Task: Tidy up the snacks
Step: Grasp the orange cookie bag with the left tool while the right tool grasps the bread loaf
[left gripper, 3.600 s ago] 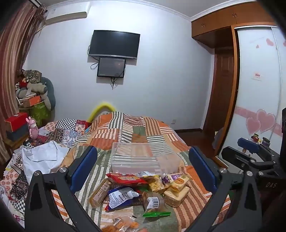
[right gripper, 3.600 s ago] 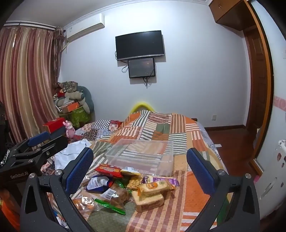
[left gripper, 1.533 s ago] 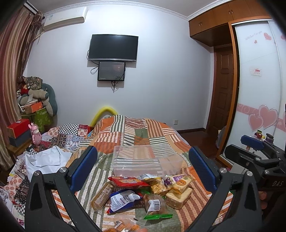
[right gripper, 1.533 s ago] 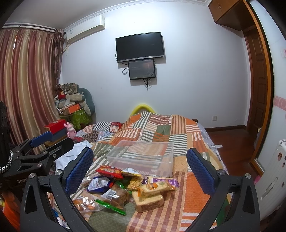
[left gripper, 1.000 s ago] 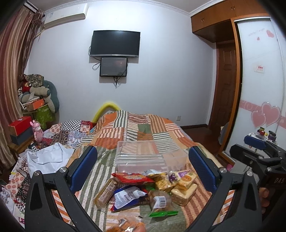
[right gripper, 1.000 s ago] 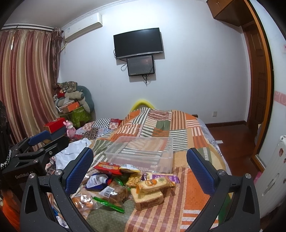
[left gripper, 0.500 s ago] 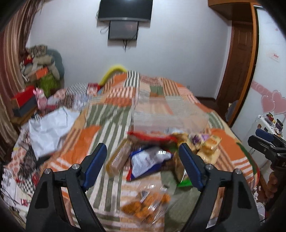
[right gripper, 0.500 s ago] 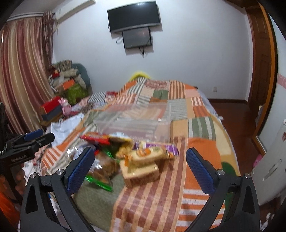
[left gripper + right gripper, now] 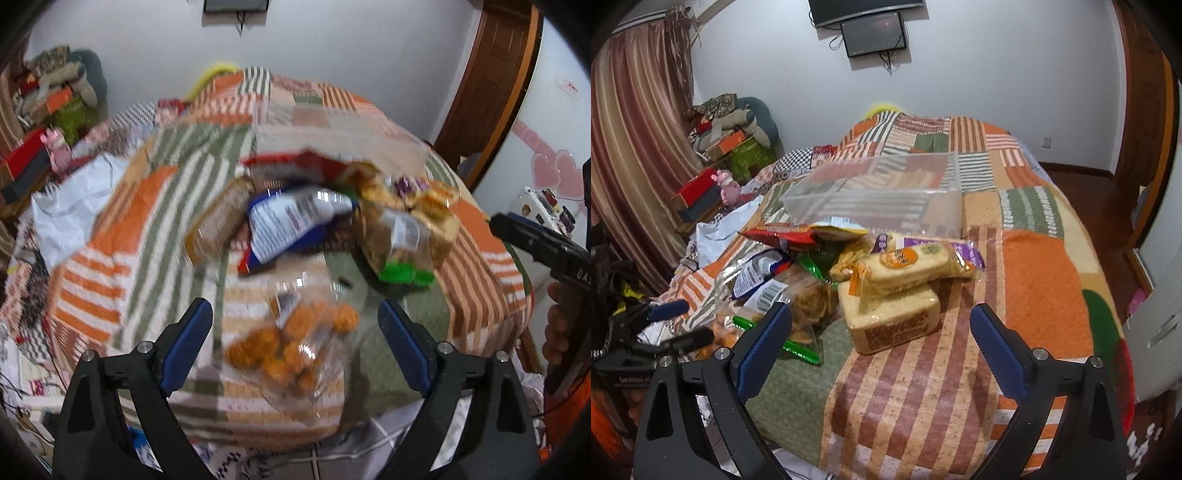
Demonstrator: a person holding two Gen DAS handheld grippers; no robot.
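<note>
Snacks lie heaped on the patchwork bedspread [image 9: 1045, 266]. Nearest, a clear bag of orange puffs [image 9: 295, 343] sits between the spread jaws of the left gripper [image 9: 295, 338], not touched. The right gripper [image 9: 881, 338], jaws also spread and empty, faces a wrapped loaf [image 9: 892, 317] with a flat cake packet [image 9: 912, 264] on top. Beyond the heap stands a clear plastic bin [image 9: 882, 192]; a television [image 9: 866, 7] hangs on the far wall.

Ahead of my jaws, a white wall [image 9: 979, 74] carries a dark television [image 9: 864, 7]. Left of them hang striped brown curtains [image 9: 631, 122]; right, a wooden door [image 9: 491, 74] and wood floor [image 9: 1086, 184]. A patchwork bedspread [image 9: 1034, 266] lies beneath.
</note>
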